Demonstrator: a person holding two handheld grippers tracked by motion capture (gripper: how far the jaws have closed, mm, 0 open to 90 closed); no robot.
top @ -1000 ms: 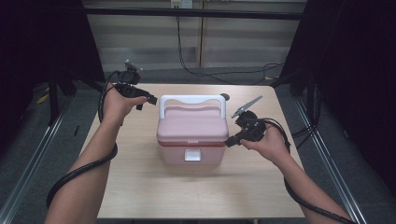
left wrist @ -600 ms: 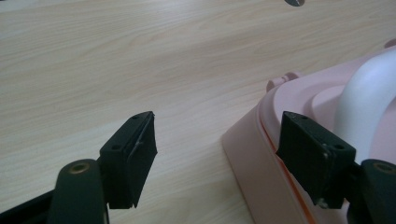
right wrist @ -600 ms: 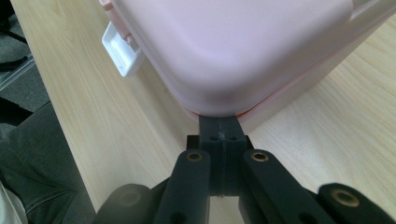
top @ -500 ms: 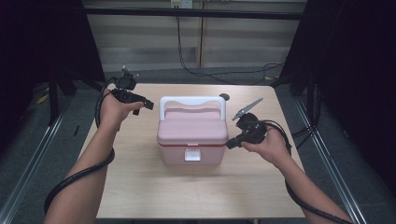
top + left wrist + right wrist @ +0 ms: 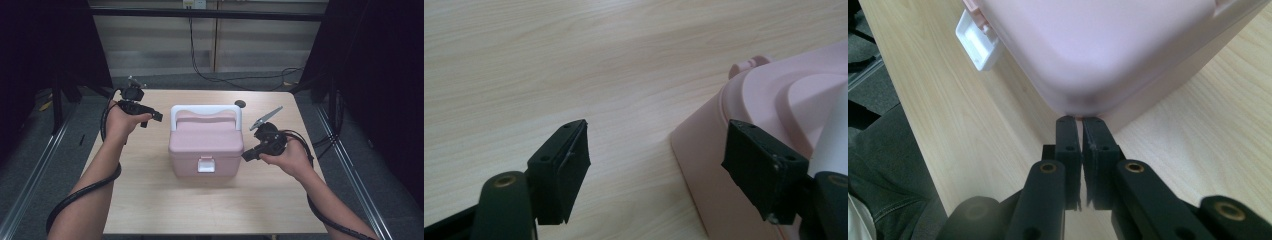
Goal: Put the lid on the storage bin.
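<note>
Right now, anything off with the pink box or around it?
Nothing stands out. The pink box sits upright and square on the table, lid down, white latch at the front, white handle lying back. No spill or damage visible.

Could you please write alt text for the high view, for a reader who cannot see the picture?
A pink box with a white handle and a white front latch sits in the middle of a wooden table. A person's two hands hold black grippers on either side of it: the left gripper with jaws apart, the right gripper with jaws nearly together at the box's side.
</note>
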